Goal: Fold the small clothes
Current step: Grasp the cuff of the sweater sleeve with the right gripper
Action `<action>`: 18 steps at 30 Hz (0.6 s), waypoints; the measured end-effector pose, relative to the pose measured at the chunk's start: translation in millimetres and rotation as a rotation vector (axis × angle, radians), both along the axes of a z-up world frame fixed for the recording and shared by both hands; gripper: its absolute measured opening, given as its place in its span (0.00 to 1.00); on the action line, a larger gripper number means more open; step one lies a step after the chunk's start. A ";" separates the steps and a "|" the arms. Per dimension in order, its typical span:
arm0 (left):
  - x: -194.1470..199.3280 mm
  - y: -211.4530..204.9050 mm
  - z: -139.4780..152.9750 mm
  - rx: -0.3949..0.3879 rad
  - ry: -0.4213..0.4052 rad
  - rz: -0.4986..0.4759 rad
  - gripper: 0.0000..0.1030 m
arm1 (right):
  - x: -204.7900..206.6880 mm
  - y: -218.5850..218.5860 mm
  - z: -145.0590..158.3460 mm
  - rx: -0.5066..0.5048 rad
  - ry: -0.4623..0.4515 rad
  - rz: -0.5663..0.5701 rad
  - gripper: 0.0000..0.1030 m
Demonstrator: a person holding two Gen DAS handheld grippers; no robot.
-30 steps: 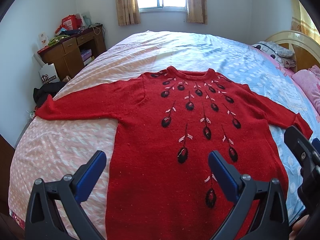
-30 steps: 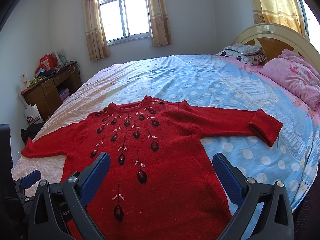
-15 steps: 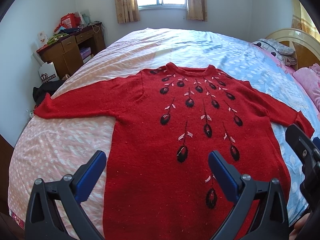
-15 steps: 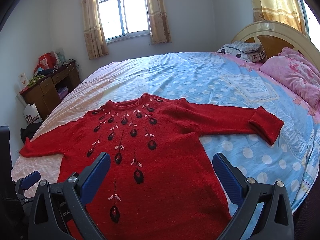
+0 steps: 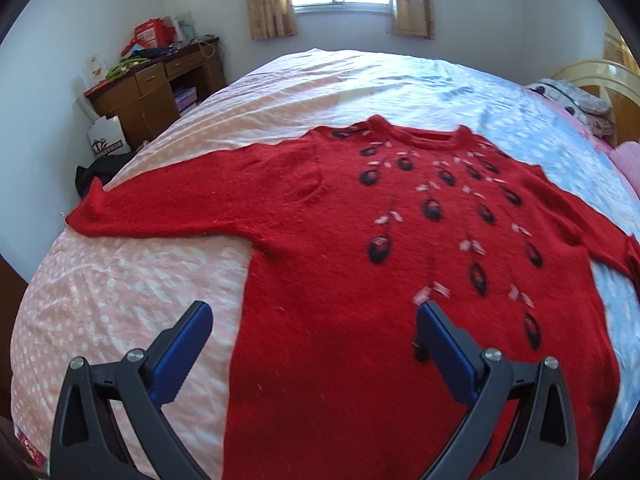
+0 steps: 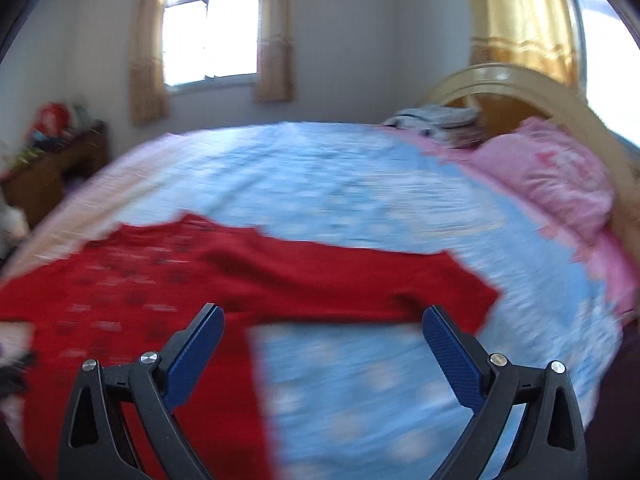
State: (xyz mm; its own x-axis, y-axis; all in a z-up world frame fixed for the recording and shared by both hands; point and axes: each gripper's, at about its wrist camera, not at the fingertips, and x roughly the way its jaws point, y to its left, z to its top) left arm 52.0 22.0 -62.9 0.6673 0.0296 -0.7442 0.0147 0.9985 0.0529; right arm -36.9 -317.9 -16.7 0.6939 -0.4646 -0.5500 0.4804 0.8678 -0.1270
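A red sweater [image 5: 360, 240] with dark drop patterns lies flat, front up, on the bed, sleeves spread to both sides. My left gripper [image 5: 314, 320] is open and empty, above the sweater's lower left body near its side edge. In the blurred right wrist view the sweater [image 6: 160, 292] fills the left, with its right sleeve [image 6: 380, 288] stretched across the blue sheet. My right gripper [image 6: 322, 322] is open and empty, just in front of that sleeve, its right finger near the cuff [image 6: 476, 296].
The bed sheet is pink [image 5: 120, 280] on the left and blue [image 6: 360, 208] on the right. A wooden desk [image 5: 152, 88] with clutter stands at the far left. Pink pillows [image 6: 560, 176] and a headboard [image 6: 500, 84] lie at the right.
Both grippers have moved closer to the bed. The right gripper has swung right, from over the sweater's body to the right sleeve. The left view has shifted towards the left sleeve.
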 end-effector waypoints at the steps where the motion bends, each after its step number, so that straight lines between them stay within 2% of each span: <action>1: 3.6 2.5 -3.7 0.001 -0.007 0.010 1.00 | 2.2 -18.8 -2.8 -0.015 0.024 -0.026 0.97; 2: 6.7 3.8 -6.9 0.002 -0.010 0.017 1.00 | 4.4 -37.1 -6.2 -0.024 0.041 -0.046 0.96; 4: 15.0 6.8 -15.3 0.002 -0.005 0.031 1.00 | 9.7 -64.0 -14.7 -0.040 0.074 -0.055 0.86; 5: 18.6 7.7 -19.5 0.000 0.001 0.035 1.00 | 13.7 -75.8 -19.7 -0.058 0.101 -0.059 0.74; 6: 21.5 8.5 -23.9 -0.001 0.004 0.038 1.00 | 19.5 -90.1 -27.4 -0.067 0.144 -0.058 0.67; 8: 26.6 9.0 -34.2 0.000 0.023 0.047 1.00 | 21.8 -111.9 -34.9 -0.036 0.174 -0.053 0.67; 13: 24.1 19.7 -40.2 -0.099 -0.005 0.061 1.00 | 28.0 -146.3 -58.7 0.047 0.213 -0.080 0.66; 16: 21.0 20.2 -40.5 -0.110 -0.029 0.058 1.00 | 23.8 -154.8 -60.1 0.153 0.183 -0.036 0.48; 18: 17.0 18.5 -41.0 -0.101 -0.053 0.060 1.00 | 25.5 -153.4 -58.5 0.170 0.194 -0.008 0.17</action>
State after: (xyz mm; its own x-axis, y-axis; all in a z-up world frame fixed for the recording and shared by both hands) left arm 69.0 40.5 -103.9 0.7049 -0.0031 -0.7093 -0.0451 0.9978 -0.0492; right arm -11.3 -471.3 -75.1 0.5645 -0.3595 -0.7431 0.4686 0.8806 -0.0701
